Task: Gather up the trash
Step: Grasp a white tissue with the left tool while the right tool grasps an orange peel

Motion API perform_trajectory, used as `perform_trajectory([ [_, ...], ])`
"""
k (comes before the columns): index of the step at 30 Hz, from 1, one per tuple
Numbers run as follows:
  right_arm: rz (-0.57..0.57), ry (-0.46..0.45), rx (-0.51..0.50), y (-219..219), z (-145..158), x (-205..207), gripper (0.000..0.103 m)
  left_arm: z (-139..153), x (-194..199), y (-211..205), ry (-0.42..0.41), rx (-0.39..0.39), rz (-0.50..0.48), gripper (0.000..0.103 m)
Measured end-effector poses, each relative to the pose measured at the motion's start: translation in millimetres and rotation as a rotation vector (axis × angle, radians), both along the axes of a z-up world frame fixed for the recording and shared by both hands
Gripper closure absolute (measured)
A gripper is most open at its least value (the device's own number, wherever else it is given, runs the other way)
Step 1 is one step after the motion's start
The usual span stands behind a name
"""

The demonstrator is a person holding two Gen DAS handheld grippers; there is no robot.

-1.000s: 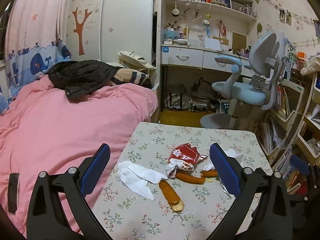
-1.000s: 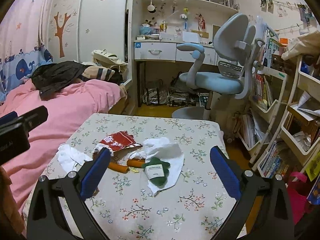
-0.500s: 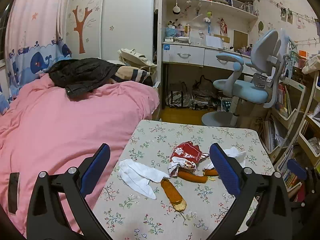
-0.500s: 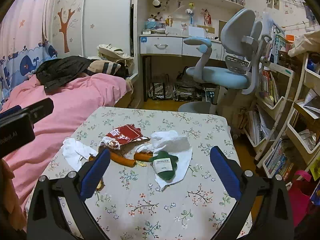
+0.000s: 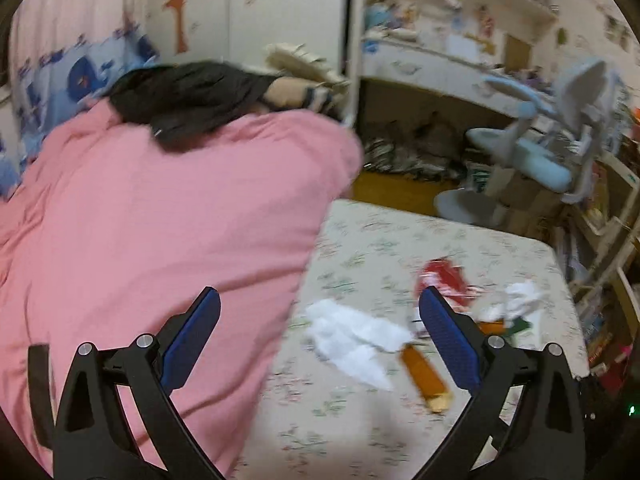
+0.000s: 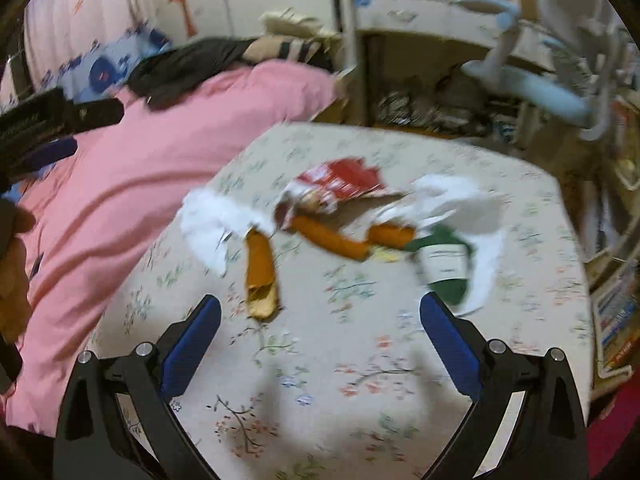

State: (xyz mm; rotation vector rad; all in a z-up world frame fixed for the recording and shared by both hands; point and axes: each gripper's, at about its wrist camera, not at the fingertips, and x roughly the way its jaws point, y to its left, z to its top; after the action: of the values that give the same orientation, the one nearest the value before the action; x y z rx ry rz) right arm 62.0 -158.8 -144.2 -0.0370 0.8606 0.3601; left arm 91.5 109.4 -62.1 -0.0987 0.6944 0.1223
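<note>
Both the left gripper [image 5: 319,334] and right gripper [image 6: 320,338] have fingers spread wide, holding nothing. On the floral table [image 6: 360,380], trash lies loose: an orange wrapper [image 6: 261,272] beside the red packet [image 6: 340,184], white tissue [image 6: 212,220], green pouch [image 6: 446,264]. No container shows.

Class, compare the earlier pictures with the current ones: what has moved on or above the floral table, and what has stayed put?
Both grippers have moved. The right gripper has come closer and lower over the trash, jaws open. The left gripper has swung left toward the pink bedding, jaws open and empty. Nothing was grasped or released. The red wrapper, orange peels, white tissues and green packet lie unmoved.
</note>
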Motion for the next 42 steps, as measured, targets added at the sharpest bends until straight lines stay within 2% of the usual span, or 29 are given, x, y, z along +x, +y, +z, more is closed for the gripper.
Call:
perform_trajectory([
  [2, 0.026, 0.02, 0.007, 10, -9, 8, 0.008, -10, 5, 8, 0.028, -0.029, 0.013, 0.007],
  [3, 0.037, 0.032, 0.005, 15, -15, 13, 0.012, -14, 8, 10, 0.047, -0.038, 0.016, 0.007],
  [4, 0.051, 0.05, 0.005, 19, -21, 16, 0.022, -21, 13, 10, 0.074, -0.044, 0.024, 0.007],
  [6, 0.07, 0.097, 0.014, 27, -33, 25, 0.034, -31, 20, 4, 0.107, -0.034, 0.019, 0.007],
  [8, 0.081, 0.119, 0.006, 34, -44, 30, 0.037, -41, 27, -4, 0.134, -0.014, 0.009, 0.007],
  [14, 0.091, 0.094, -0.005, 34, -46, 33, 0.047, -66, 54, -15, 0.173, -0.015, 0.024, 0.007],
  [15, 0.095, 0.091, -0.004, 34, -46, 33, 0.05, -70, 58, -17, 0.181, -0.017, 0.024, 0.007],
  [18, 0.105, 0.091, -0.009, 32, -45, 35, 0.069, -87, 73, -25, 0.214, 0.003, 0.021, 0.012],
  [19, 0.111, 0.094, -0.009, 31, -45, 35, 0.072, -92, 78, -27, 0.222, 0.013, 0.015, 0.013],
  [22, 0.136, 0.101, -0.016, 31, -45, 35, 0.076, -106, 91, -35, 0.251, 0.024, -0.013, 0.024],
  [25, 0.149, 0.111, -0.02, 28, -44, 32, 0.078, -125, 101, -45, 0.298, 0.037, -0.07, 0.054],
  [26, 0.151, 0.112, -0.019, 25, -43, 30, 0.078, -130, 103, -47, 0.318, 0.033, -0.092, 0.07],
  [27, 0.152, 0.114, -0.018, 23, -43, 28, 0.078, -130, 101, -49, 0.297, 0.046, -0.1, 0.084],
  [29, 0.147, 0.122, -0.002, 17, -42, 24, 0.079, -127, 98, -54, 0.313, 0.016, -0.161, 0.094],
  [32, 0.132, 0.129, 0.052, 7, -36, 15, 0.08, -109, 83, -53, 0.291, -0.043, -0.199, 0.094],
  [35, 0.123, 0.107, 0.092, -1, -21, 0, 0.08, -80, 55, -48, 0.232, -0.092, -0.219, 0.094],
  [36, 0.124, 0.098, 0.105, -4, -15, -7, 0.086, -68, 43, -47, 0.205, -0.109, -0.226, 0.094],
  [37, 0.125, 0.091, 0.111, -5, -11, -11, 0.096, -57, 32, -46, 0.18, -0.12, -0.236, 0.094],
  [40, 0.116, 0.053, 0.14, -14, 6, -31, 0.095, -35, -3, -43, 0.117, -0.133, -0.25, 0.094],
  [42, 0.101, 0.041, 0.149, -19, 9, -42, 0.095, -33, -23, -41, 0.108, -0.139, -0.244, 0.094],
])
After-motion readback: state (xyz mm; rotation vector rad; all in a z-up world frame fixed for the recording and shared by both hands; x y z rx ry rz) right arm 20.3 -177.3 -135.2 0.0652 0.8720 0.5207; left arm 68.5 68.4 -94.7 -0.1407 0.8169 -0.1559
